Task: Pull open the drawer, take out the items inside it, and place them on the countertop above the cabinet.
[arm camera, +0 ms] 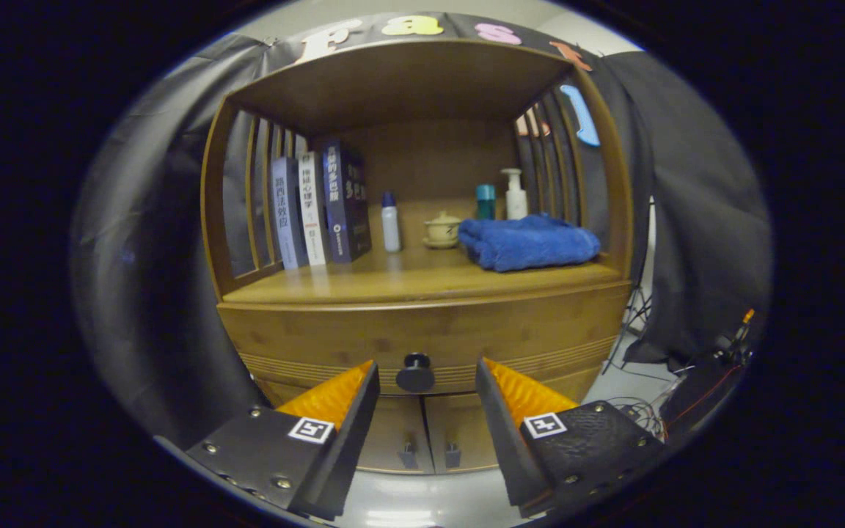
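A wooden cabinet stands ahead of me. Its drawer [422, 336] is closed, with a round dark knob [415, 373] at the middle of its front. My gripper [426, 364] is open, the two fingers flanking the knob, which sits just ahead between their tips without touching either. Above the drawer lies the wooden countertop [393, 282]. The drawer's contents are hidden.
On the countertop stand several books [320, 209] at the left, a small white bottle [391, 222], a lidded cup [442, 230], a folded blue towel [529, 242], a teal bottle [485, 202] and a pump bottle [516, 195]. Two lower cabinet doors [430, 440] sit below; cables [642, 411] lie at right.
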Available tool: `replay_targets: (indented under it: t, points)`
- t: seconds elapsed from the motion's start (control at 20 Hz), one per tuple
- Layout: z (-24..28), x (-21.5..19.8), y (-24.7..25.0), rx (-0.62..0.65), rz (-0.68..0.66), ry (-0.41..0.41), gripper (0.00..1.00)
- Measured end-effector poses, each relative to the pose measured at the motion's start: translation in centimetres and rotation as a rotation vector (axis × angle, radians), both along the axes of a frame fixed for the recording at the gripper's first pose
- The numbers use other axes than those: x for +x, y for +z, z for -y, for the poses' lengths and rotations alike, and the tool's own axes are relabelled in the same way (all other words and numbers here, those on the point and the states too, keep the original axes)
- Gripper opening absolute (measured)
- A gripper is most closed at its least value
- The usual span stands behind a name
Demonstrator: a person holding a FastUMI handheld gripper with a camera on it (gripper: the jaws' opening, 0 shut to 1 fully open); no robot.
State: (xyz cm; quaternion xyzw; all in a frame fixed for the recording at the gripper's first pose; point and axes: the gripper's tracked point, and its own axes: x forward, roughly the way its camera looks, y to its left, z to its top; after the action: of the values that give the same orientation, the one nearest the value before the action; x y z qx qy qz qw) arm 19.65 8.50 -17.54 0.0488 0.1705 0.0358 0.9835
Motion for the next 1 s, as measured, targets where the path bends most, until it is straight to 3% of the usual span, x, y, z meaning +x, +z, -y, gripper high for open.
replay_targets:
  t: [0.2, 0.3, 0.35, 0.45, 0.55, 0.8, 1.0]
  points:
    - [-0.7, 3.5, -4.0, -0.012, -0.090, -0.002, 0.79]
    - [-0.7, 4.6, -5.4, -0.032, -0.123, 0.003, 0.60]
    - [-1.2, 5.1, -6.0, -0.031, -0.133, 0.015, 0.59]
    - [-1.2, 4.8, -5.5, -0.050, -0.119, 0.022, 0.43]
    - [-1.3, 4.8, -5.6, -0.057, -0.118, 0.021, 0.43]
    - [-1.4, 4.5, -5.8, -0.068, -0.128, 0.009, 0.30]
    - [-1.4, 3.4, -5.8, -0.063, -0.135, 0.002, 0.30]
